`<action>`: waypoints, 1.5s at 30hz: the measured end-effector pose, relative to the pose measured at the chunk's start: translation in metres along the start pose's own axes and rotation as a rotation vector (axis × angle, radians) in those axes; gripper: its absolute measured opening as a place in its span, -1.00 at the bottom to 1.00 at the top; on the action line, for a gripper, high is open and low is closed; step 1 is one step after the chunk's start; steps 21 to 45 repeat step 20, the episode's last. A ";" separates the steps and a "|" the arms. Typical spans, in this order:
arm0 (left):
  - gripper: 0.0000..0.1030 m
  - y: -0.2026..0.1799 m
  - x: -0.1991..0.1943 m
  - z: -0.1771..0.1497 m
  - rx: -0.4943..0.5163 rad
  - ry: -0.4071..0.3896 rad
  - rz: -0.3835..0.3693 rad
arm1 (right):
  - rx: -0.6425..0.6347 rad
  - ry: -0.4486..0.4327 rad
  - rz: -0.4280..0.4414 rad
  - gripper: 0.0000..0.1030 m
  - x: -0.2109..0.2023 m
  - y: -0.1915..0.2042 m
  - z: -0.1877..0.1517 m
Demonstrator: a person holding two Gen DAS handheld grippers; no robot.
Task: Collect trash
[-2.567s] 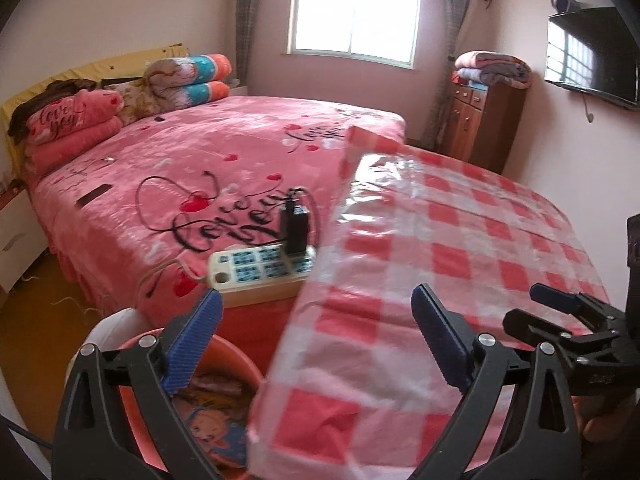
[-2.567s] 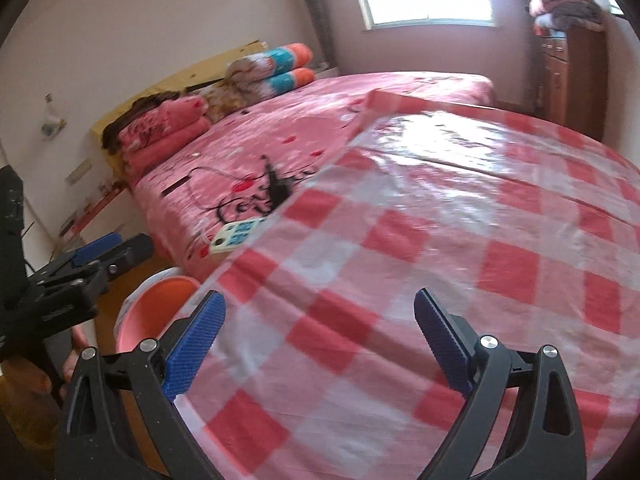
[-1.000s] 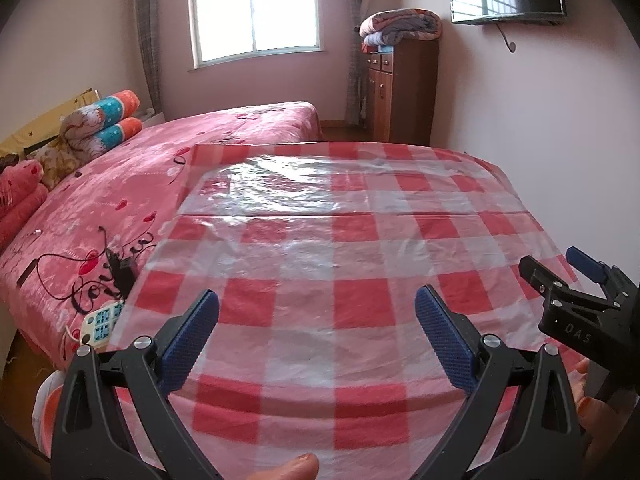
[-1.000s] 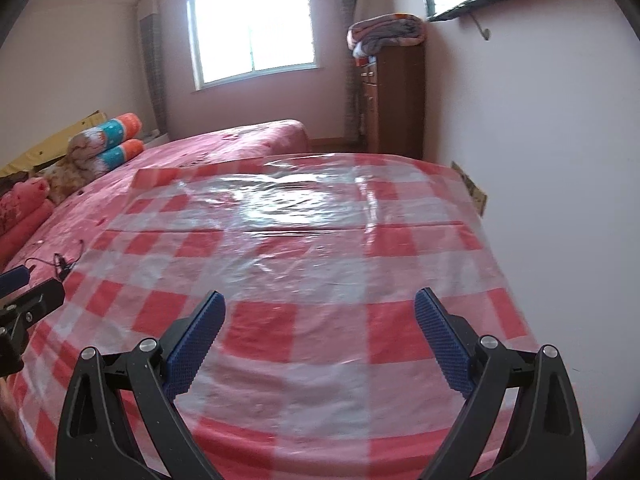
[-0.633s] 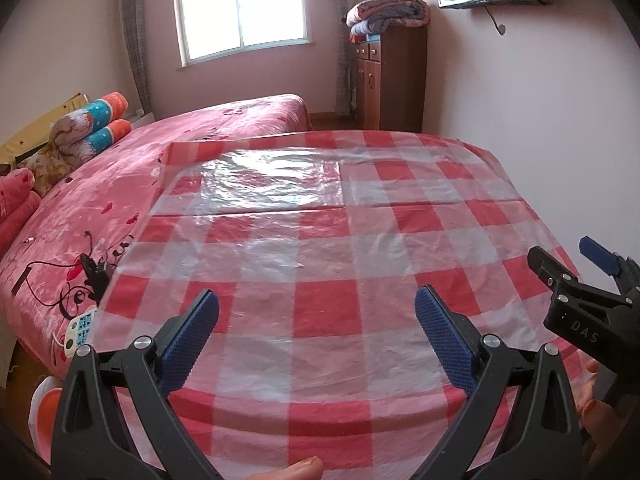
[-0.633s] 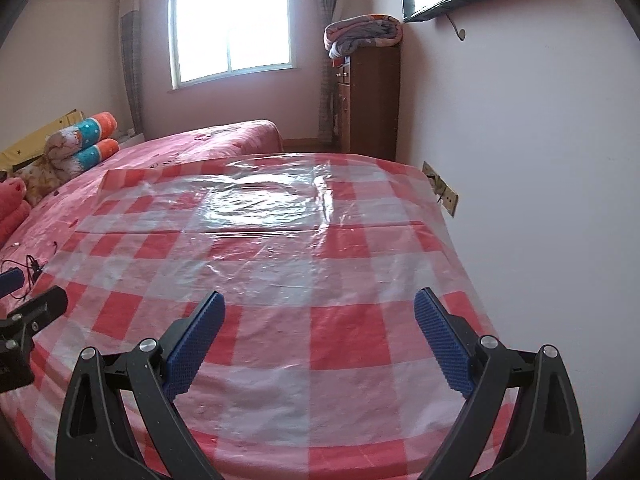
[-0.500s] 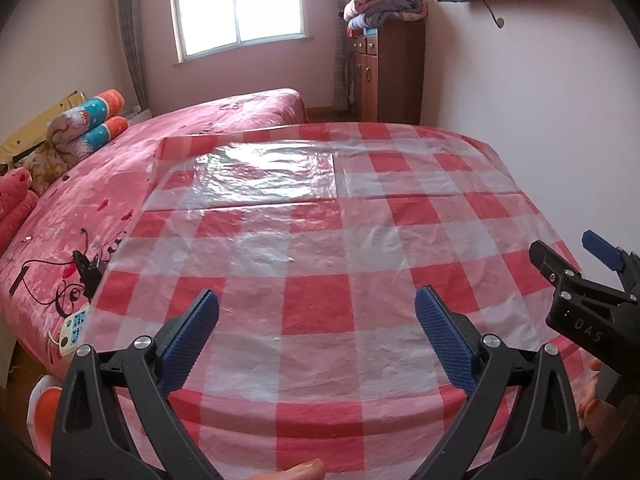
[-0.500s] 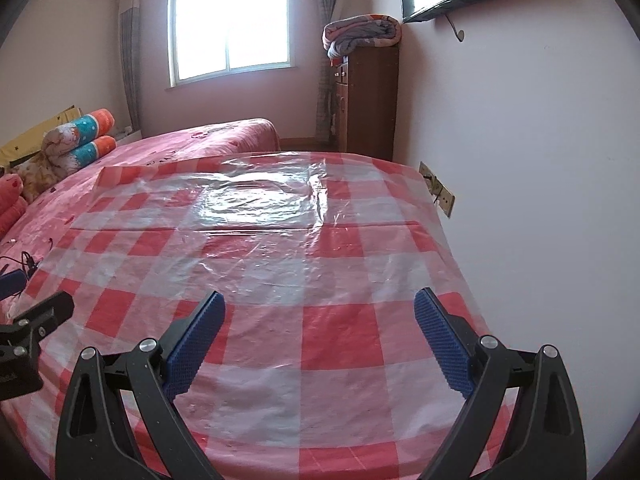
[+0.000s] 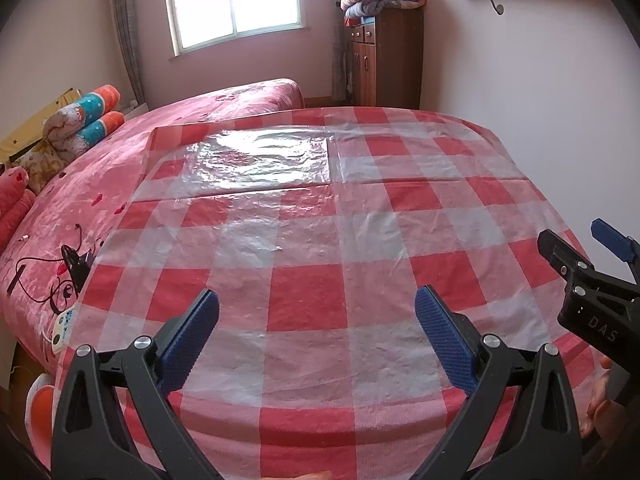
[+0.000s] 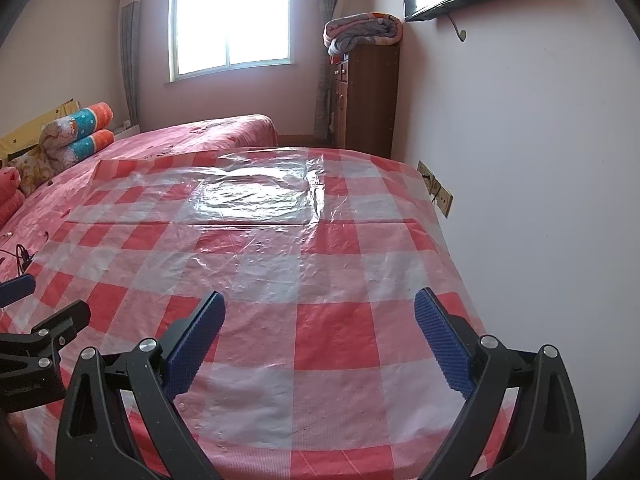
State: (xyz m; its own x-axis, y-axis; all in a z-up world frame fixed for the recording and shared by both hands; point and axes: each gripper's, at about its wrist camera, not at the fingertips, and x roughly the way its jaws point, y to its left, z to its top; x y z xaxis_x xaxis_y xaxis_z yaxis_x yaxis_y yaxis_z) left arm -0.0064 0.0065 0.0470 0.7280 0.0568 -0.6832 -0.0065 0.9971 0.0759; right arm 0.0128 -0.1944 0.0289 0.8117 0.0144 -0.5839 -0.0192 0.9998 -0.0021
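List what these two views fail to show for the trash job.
- Orange bin: left wrist view, cut off at the lower left edge by the left hand-held gripper; contents hidden.
- White power strip: partly under the red-and-white checked plastic tablecloth.
- Trash: none discernible in either view.
- Right hand-held gripper: holds nothing.

Right gripper (image 10: 318, 334) has its 2 blue-padded jaws spread wide over a red-and-white checked plastic tablecloth (image 10: 332, 320), nothing between them. Left gripper (image 10: 24, 316) pokes in at the left edge. Pink bed (image 10: 192, 136) behind, wooden cabinet (image 10: 366, 96) by the wall.
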 end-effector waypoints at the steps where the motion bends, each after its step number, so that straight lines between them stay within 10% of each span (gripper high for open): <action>1: 0.92 0.000 0.001 0.000 0.000 0.000 0.000 | -0.002 0.002 -0.002 0.83 0.001 0.000 0.000; 45: 0.92 0.005 0.047 -0.009 -0.051 0.132 -0.025 | -0.015 0.118 -0.002 0.86 0.024 0.004 -0.001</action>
